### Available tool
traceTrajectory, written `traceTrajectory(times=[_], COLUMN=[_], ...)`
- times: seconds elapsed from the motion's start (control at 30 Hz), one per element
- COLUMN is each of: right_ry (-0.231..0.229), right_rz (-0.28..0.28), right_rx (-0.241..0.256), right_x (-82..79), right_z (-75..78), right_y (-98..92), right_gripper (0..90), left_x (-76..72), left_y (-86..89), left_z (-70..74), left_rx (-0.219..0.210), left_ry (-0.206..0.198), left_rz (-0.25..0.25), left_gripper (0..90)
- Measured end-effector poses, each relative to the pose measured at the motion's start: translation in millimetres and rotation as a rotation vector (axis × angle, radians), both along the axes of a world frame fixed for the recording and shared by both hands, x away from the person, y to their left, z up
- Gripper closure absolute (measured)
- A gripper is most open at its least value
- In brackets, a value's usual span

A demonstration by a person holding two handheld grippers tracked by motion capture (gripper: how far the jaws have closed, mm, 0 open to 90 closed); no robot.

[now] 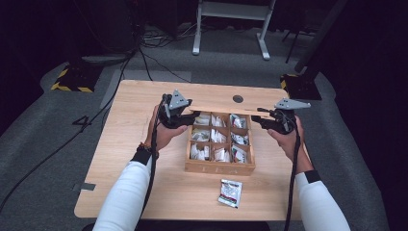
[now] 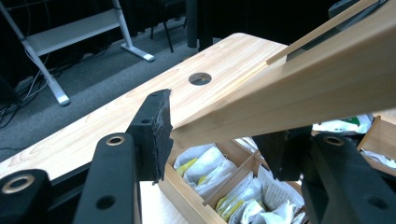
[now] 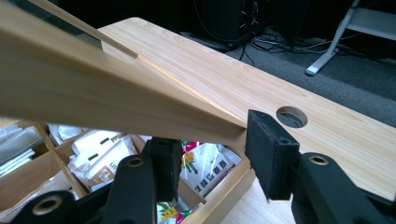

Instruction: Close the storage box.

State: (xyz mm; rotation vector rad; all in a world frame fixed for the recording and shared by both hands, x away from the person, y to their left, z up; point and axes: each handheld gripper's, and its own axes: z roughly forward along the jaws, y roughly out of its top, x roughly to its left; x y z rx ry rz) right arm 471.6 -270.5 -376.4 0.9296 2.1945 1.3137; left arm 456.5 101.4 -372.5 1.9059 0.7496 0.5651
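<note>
at the centre of the high view, the left gripper (image 1: 188, 115) and right gripper (image 1: 258, 118) each clamp an end of the wooden lid (image 1: 219, 110), held tilted over the tea box (image 1: 219, 167); one packet (image 1: 230, 192) lies outside, lower middle, so closing looks unfinished

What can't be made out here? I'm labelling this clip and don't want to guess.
- Print on the loose packet: too small in the high view.
- Back compartments of the tea box: covered by the raised lid that the left gripper and right gripper clamp.
- Lid's top: cut off in both gripper views.
</note>
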Motion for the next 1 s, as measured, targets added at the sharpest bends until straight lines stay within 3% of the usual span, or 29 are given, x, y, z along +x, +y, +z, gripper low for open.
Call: traceTrajectory(times=[0.27, 0.67, 1.0], right_ry=[0.014, 0.019, 0.018], right_rz=[0.017, 0.018, 0.022], right_rx=[0.008, -0.01, -0.002], right_x=[-3.5, -12.0, -20.4], right_z=[-1.9, -5.4, -10.3], right_y=[-3.0, -2.9, -4.9], right_gripper=[57.7, 58.5, 58.6], left_x=[-5.2, -14.9, -24.4], left_y=[6.3, 7.1, 9.9], left_z=[-4.8, -7.4, -11.2], left_rx=[-0.008, 0.032, 0.026], left_ry=[0.021, 0.014, 0.016], left_rz=[-0.007, -0.026, -0.036], left_gripper=[50.1, 52.7, 53.6])
